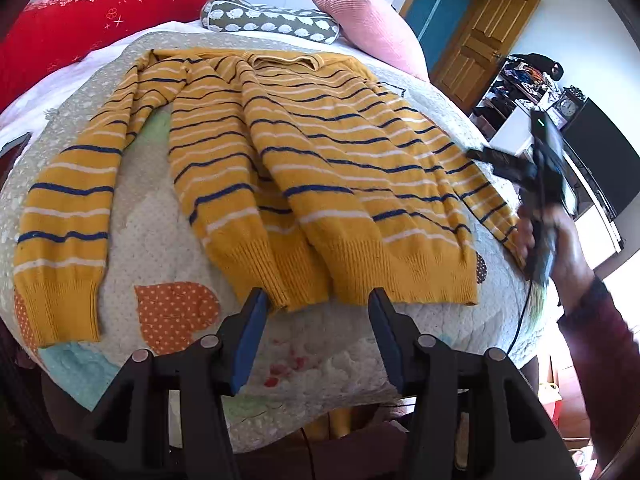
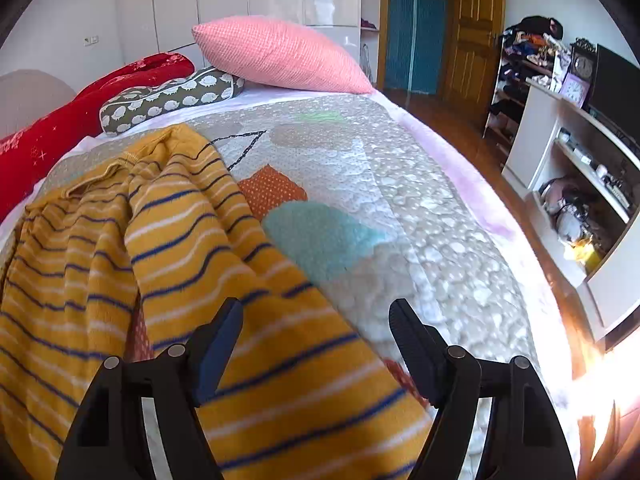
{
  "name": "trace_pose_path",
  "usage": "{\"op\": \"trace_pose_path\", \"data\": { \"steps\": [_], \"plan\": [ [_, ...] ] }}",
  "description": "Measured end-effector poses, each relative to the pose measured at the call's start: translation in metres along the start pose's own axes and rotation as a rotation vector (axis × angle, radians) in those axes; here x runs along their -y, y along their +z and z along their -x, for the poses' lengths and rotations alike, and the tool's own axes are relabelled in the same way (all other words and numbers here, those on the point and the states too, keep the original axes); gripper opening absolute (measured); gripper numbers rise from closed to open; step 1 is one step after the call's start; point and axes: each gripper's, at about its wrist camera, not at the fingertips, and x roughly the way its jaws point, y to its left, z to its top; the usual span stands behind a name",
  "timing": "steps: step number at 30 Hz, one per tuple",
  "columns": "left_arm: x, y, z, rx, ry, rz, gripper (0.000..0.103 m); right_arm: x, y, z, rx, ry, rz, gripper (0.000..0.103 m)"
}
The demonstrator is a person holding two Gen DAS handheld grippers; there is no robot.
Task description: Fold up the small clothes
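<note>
Quilted patchwork bedspread covers the bed, with a pink pillow at its head. On it lies a yellow striped sweater, partly folded, one sleeve stretched out. Left gripper hovers at its hem, fingers apart; right gripper hangs over the other sleeve, fingers apart too
</note>
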Motion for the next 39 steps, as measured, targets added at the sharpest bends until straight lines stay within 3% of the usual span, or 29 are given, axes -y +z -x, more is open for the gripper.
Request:
{"op": "trace_pose_path", "data": {
  "steps": [4, 8, 11, 13, 17, 21, 24, 27, 28, 29, 30, 31, 32, 33, 39],
  "plan": [
    [-0.001, 0.006, 0.007, 0.018, -0.011, 0.014, 0.051, -0.012, 0.049, -0.035, -0.059, 0.076, -0.081, 0.079],
    [-0.007, 0.021, 0.012, 0.03, -0.012, 0.01, 0.052, -0.04, 0.08, -0.066, -0.089, 0.079, -0.077, 0.079],
    [-0.017, 0.058, 0.008, 0.053, 0.009, -0.003, 0.062, -0.065, 0.096, -0.084, -0.102, 0.062, -0.005, 0.079],
    [-0.032, 0.098, -0.004, 0.069, 0.033, 0.021, 0.065, -0.081, 0.106, -0.098, -0.109, 0.052, 0.042, 0.079],
    [-0.063, 0.188, -0.055, 0.055, -0.038, 0.084, 0.065, -0.105, 0.126, -0.124, -0.114, 0.05, 0.1, 0.079],
    [-0.082, 0.266, -0.132, -0.043, -0.106, 0.141, 0.065, -0.133, 0.146, -0.15, -0.115, 0.085, 0.163, 0.079],
    [-0.091, 0.301, -0.184, -0.135, -0.15, 0.185, 0.065, -0.154, 0.163, -0.166, -0.1, 0.103, 0.216, 0.079],
    [-0.104, 0.321, -0.222, -0.178, -0.149, 0.252, 0.065, -0.172, 0.176, -0.186, -0.105, 0.092, 0.263, 0.079],
    [-0.107, 0.329, -0.231, -0.189, -0.145, 0.263, 0.055, -0.177, 0.179, -0.192, -0.101, 0.078, 0.277, 0.079],
    [-0.109, 0.336, -0.235, -0.192, -0.133, 0.269, 0.031, -0.181, 0.182, -0.197, -0.098, 0.075, 0.289, 0.079],
    [-0.108, 0.344, -0.239, -0.2, -0.117, 0.257, 0.017, -0.184, 0.184, -0.202, -0.106, 0.085, 0.297, 0.067],
    [-0.105, 0.351, -0.242, -0.204, -0.096, 0.235, 0.0, -0.186, 0.187, -0.204, -0.122, 0.128, 0.29, 0.032],
    [-0.1, 0.36, -0.242, -0.19, -0.064, 0.206, 0.0, -0.186, 0.189, -0.204, -0.147, 0.2, 0.267, 0.014],
    [-0.098, 0.37, -0.242, -0.174, -0.037, 0.181, 0.0, -0.186, 0.193, -0.203, -0.161, 0.235, 0.235, 0.005],
    [-0.069, 0.443, -0.246, -0.055, 0.063, 0.11, 0.0, -0.176, 0.219, -0.195, -0.098, 0.202, 0.176, 0.004]
  ]
}}
